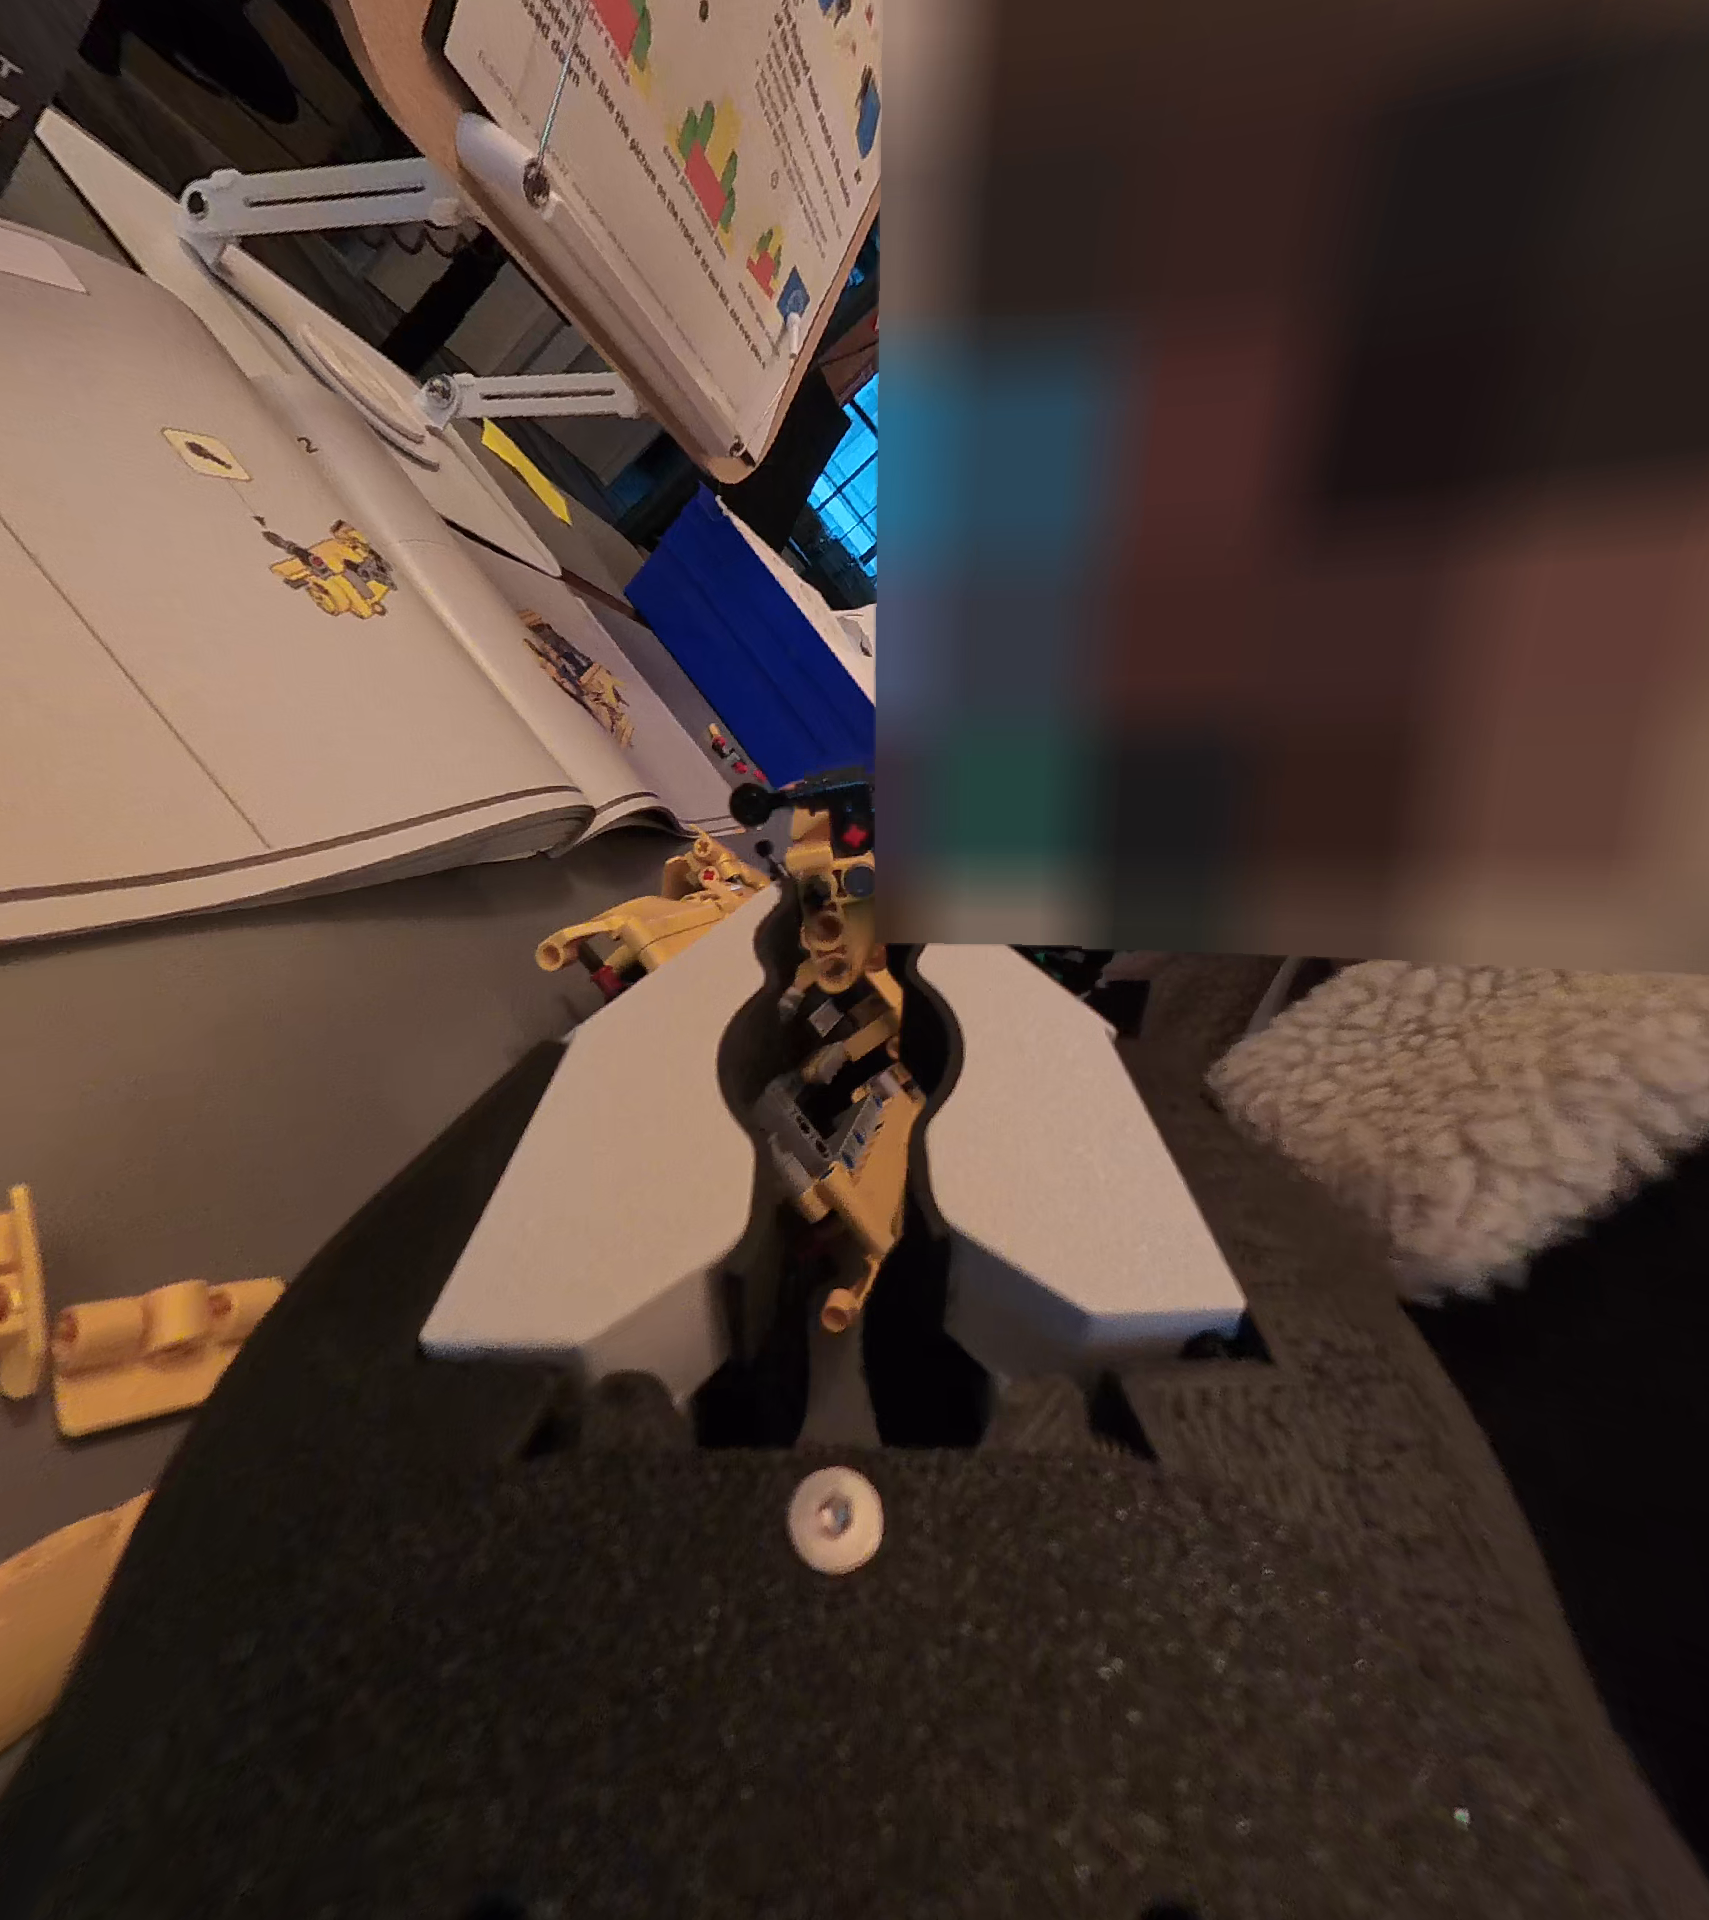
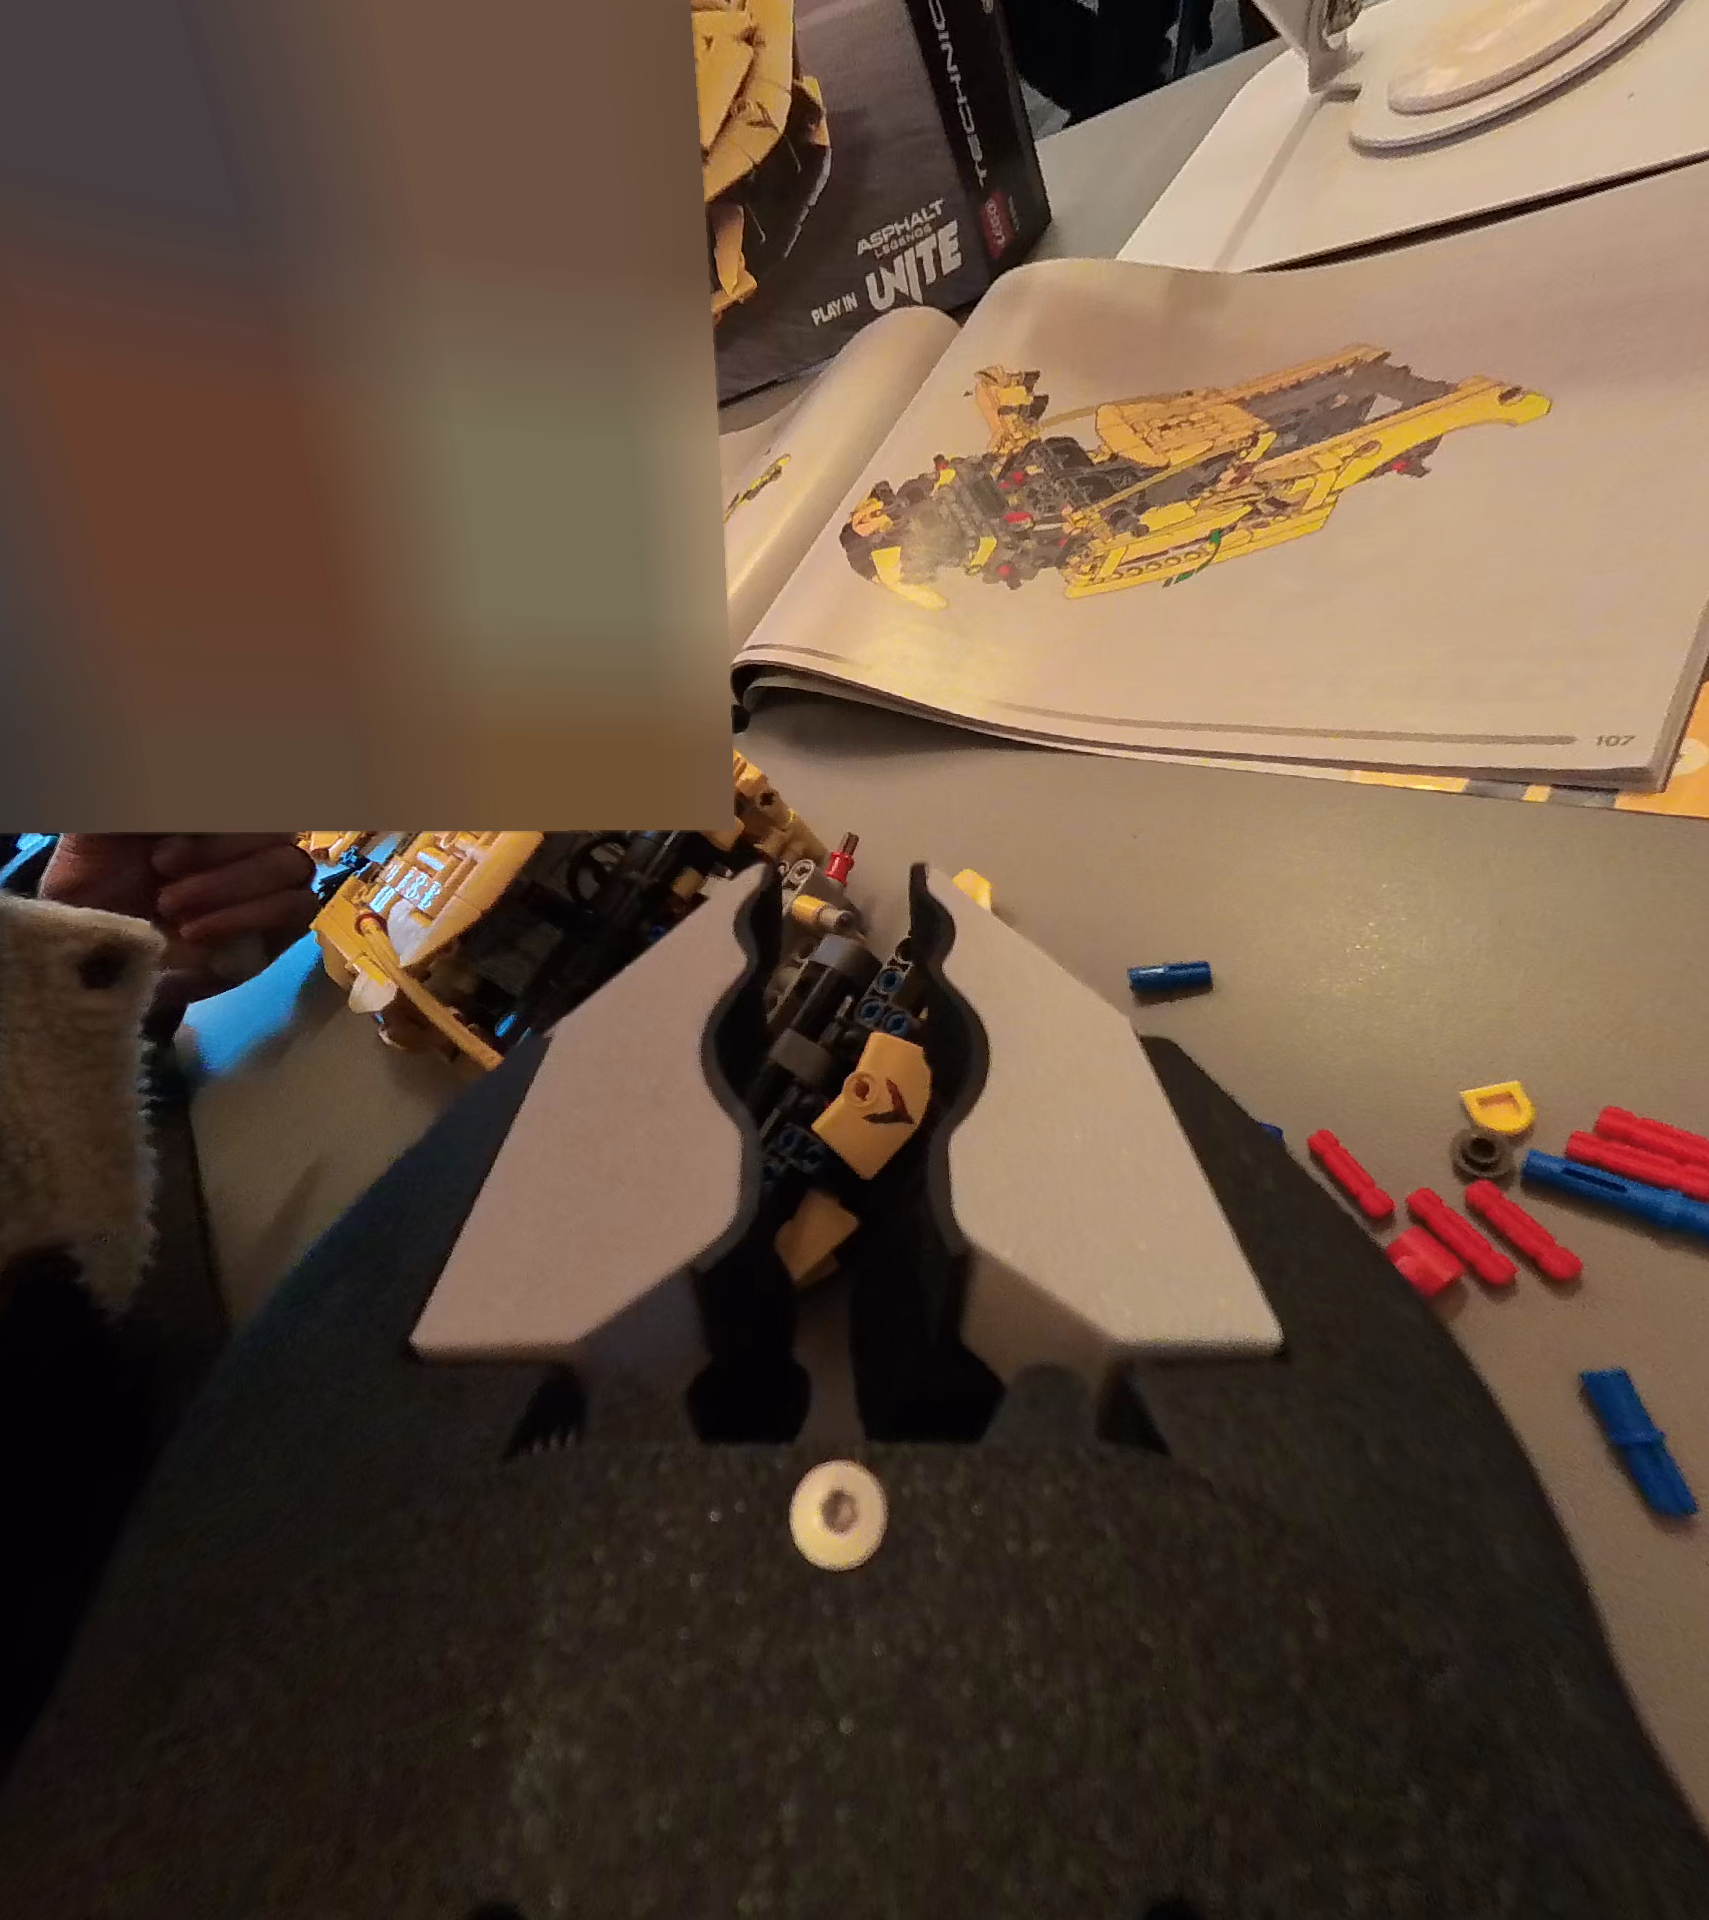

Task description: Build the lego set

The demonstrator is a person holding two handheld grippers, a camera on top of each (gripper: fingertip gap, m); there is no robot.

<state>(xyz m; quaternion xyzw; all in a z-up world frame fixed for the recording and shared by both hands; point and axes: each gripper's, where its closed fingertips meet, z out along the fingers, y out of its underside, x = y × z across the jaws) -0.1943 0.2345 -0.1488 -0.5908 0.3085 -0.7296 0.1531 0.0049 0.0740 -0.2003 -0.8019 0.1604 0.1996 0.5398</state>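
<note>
My left gripper (image 1: 839, 935) is shut on a partly built yellow and black lego model (image 1: 845, 1122), which sits upright between the grey fingers (image 1: 621, 1164) and sticks out past their tips. My right gripper (image 2: 839, 883) is closed around another end of the same model (image 2: 871, 1117), on a yellow panel and a grey and black frame with blue pins. The rest of the model (image 2: 434, 935) stretches to the left over the grey table. A person's hand (image 2: 206, 894) is beside it.
An open instruction booklet (image 1: 206, 644) (image 2: 1297, 582) lies on the table. Loose yellow panels (image 1: 143, 1351) lie at the left. Red and blue pins (image 2: 1650, 1195) lie at the right. The set's box (image 2: 881, 187), a page stand (image 1: 642, 208) and a fleece sleeve (image 1: 1473, 1112) are nearby. My hands' fingertips stand some 25 cm from each other.
</note>
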